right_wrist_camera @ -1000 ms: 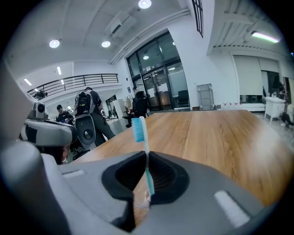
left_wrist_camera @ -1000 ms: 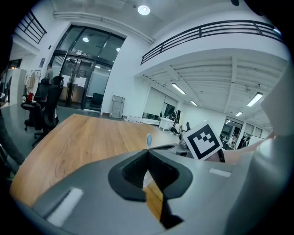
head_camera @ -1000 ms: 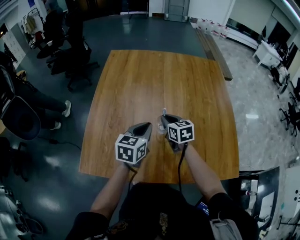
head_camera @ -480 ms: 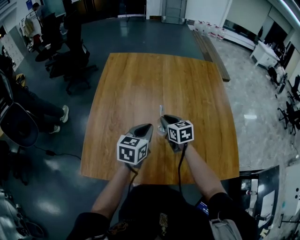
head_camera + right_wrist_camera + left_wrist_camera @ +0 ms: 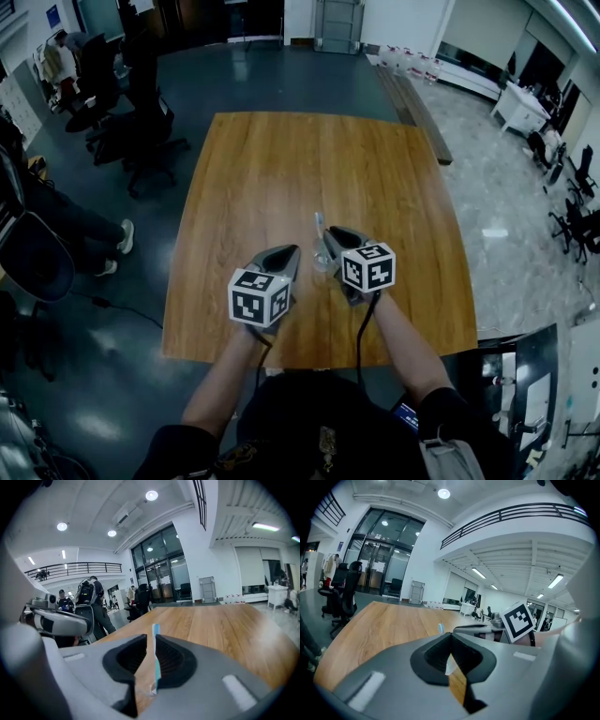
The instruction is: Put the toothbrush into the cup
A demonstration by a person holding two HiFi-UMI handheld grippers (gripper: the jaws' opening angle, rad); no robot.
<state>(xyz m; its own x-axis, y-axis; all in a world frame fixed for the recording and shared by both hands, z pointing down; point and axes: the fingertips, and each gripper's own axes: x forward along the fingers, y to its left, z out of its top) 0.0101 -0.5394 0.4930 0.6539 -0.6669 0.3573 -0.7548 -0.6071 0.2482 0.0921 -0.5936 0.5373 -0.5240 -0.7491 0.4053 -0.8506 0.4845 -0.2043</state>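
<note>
now toothbrush [image 5: 156,654] pinched in rt hand-held gripper [image 5: 151,638]

Toothbrush [image 5: 155,660] was blue and white. Table [image 5: 300,169] showed brown wood grain. Left gripper [image 5: 451,639] and right gripper [image 5: 151,644] were grey, their cubes [image 5: 261,297] black-and-white.

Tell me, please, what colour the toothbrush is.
The toothbrush is light blue and white; the right gripper view shows it best.

Light-grained wooden table [image 5: 281,169] — one clear cup [image 5: 322,261] on it, toward the near edge.
</note>
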